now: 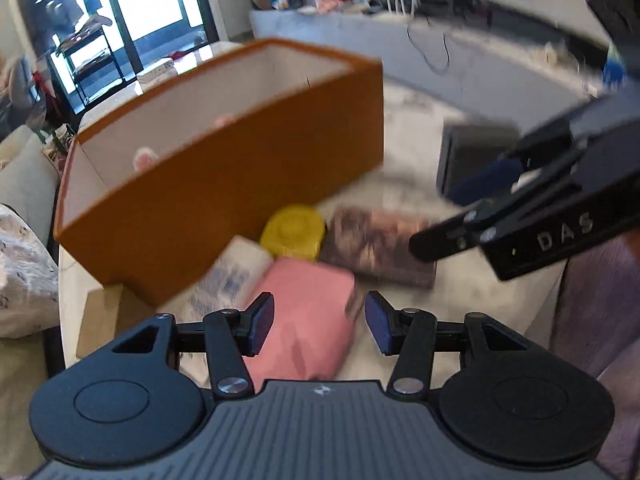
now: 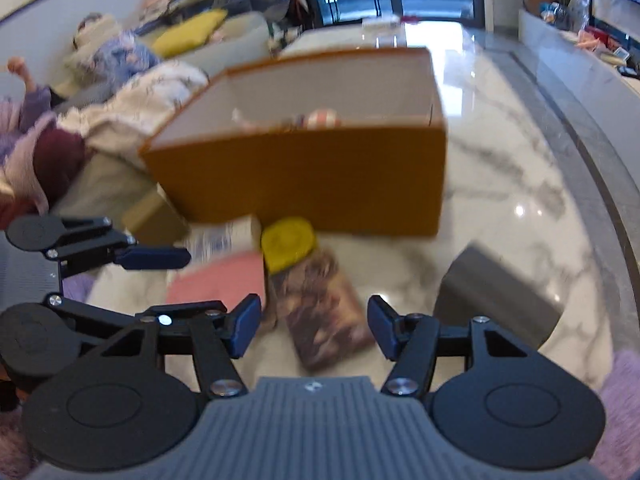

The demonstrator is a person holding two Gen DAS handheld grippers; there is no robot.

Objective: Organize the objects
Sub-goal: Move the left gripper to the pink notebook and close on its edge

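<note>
An orange box (image 1: 240,184) (image 2: 320,184) with a white inside stands on the marble table (image 2: 500,184); small pinkish items lie in it. In front of it lie a yellow round container (image 1: 294,232) (image 2: 288,242), a pink pack (image 1: 308,300) (image 2: 224,280), a white-and-blue packet (image 1: 232,276) and a brown patterned pack (image 1: 376,244) (image 2: 324,312). My left gripper (image 1: 320,322) (image 2: 172,280) hangs open over the pink pack. My right gripper (image 2: 313,326) (image 1: 460,212) hangs open over the brown pack. Neither holds anything.
A dark grey box (image 1: 472,152) (image 2: 496,300) sits on the table to the right. A flat cardboard piece (image 1: 100,316) lies at the table's left edge. A sofa with a blanket (image 2: 132,108) stands left of the table.
</note>
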